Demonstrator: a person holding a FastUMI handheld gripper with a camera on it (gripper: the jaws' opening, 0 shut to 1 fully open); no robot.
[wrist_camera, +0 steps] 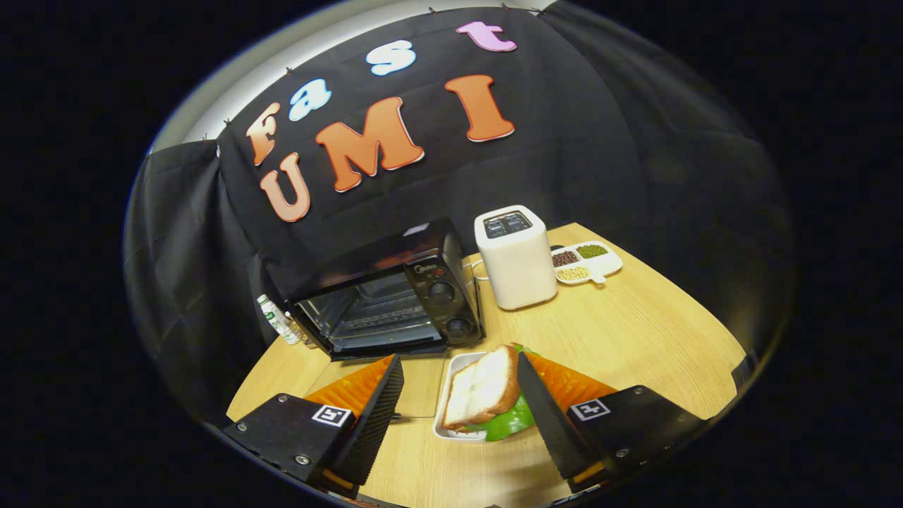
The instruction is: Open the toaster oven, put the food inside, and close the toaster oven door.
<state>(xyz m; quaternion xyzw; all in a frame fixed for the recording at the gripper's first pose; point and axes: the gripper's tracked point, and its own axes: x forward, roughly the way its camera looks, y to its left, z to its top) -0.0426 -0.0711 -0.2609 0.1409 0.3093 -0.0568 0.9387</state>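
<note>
The sandwich (481,389), white bread over a green leaf, lies in a small white tray (451,395) on the wooden surface (635,331). It sits between the two fingers of the tongs (458,388), close against the right finger, while a clear gap separates it from the left one. The tongs stand wide open and grip nothing; whether the right finger actually touches the bread cannot be told.

Just beyond the tray and the left finger is the black toaster oven (388,296). Its glass door (384,349) is dropped down flat toward the tongs, and the wire rack inside is visible. Two round knobs (450,310) sit on its right panel.

Beside the oven's left side stands a small white bottle (276,319) with green on its label. To the right of the oven is a white toaster (515,257), and just past that a white divided dish (587,262) holding dark, green and pale grains in separate sections.
</note>
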